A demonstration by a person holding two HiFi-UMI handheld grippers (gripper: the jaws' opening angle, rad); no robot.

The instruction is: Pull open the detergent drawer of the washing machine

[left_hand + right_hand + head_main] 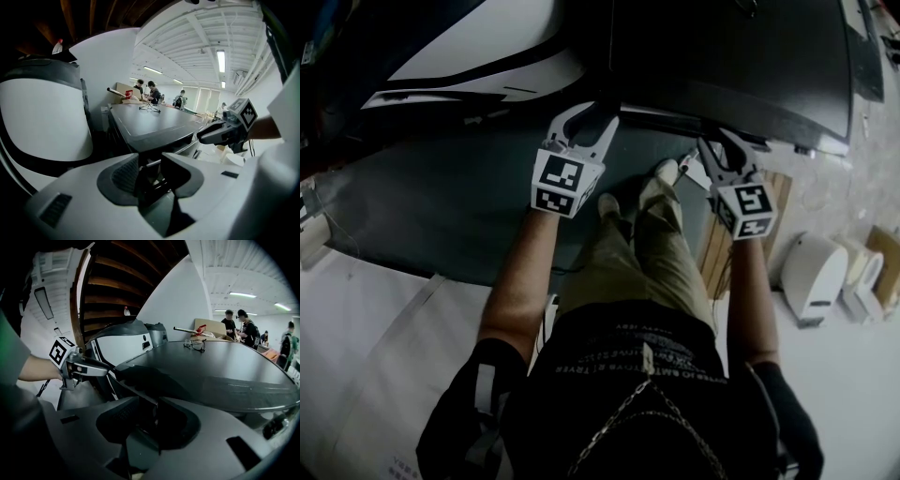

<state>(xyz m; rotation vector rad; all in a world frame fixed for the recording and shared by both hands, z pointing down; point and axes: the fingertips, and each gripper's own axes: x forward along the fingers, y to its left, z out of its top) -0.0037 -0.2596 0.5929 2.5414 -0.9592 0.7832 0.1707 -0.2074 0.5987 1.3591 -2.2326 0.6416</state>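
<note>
- The pale grey fingers [123, 177] of my left gripper [150, 164] stand well apart and grip nothing. Only the edge of the machine ahead shows through the gap.
- My right gripper [149, 406] is spread just as wide and is also empty.
- Both point slightly downward at the front of the dark grey flat-topped washing machine [731, 47]. The left is near its front left corner and the right is further along the same edge. I cannot tell whether either tip touches it.
- The detergent drawer would sit under that front lip, but it is too dark there for me to pick it out.
- A pair of thin-framed eyeglasses [149, 108] lies on the machine's top.
- A white rounded appliance with black trim [44, 117] stands just beside the washing machine, on its left.
- Far behind, several people [239, 324] stand by a brown cardboard box [211, 326].
</note>
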